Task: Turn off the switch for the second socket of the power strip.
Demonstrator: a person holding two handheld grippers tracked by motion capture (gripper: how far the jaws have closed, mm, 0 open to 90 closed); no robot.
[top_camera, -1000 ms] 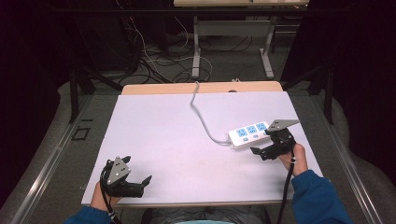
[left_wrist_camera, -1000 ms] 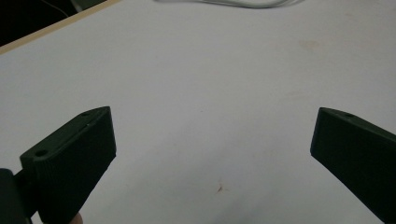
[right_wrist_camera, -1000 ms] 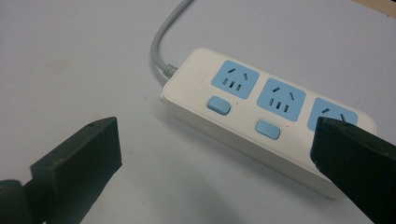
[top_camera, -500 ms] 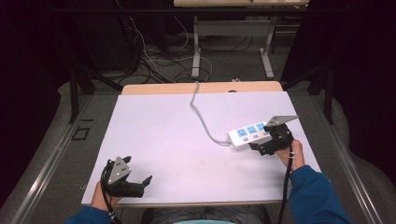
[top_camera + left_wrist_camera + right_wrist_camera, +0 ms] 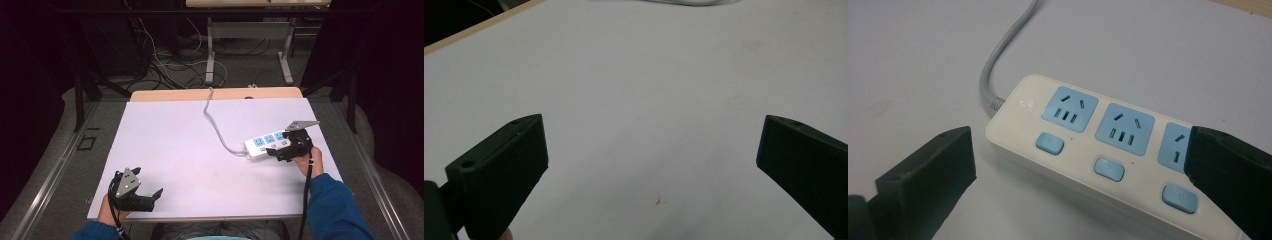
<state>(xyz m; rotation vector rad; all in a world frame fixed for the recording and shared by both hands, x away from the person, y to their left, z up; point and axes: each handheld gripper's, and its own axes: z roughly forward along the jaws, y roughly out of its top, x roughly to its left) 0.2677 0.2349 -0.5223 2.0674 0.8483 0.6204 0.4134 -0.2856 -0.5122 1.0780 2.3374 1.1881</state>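
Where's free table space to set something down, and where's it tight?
Free: the white table from the left gripper up to the far edge, left of the grey cord. Also the front middle. Tight: right side, where the right gripper sits at the power strip.

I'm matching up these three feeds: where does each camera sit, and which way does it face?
High view: above the person's side, facing forward and down on the table; forearms, left gripper and right gripper show.
Left gripper view: on the left gripper, facing bare tabletop between open jaws.
Right gripper view: on the right gripper, facing the power strip.
Shared: high and right gripper views show the power strip.
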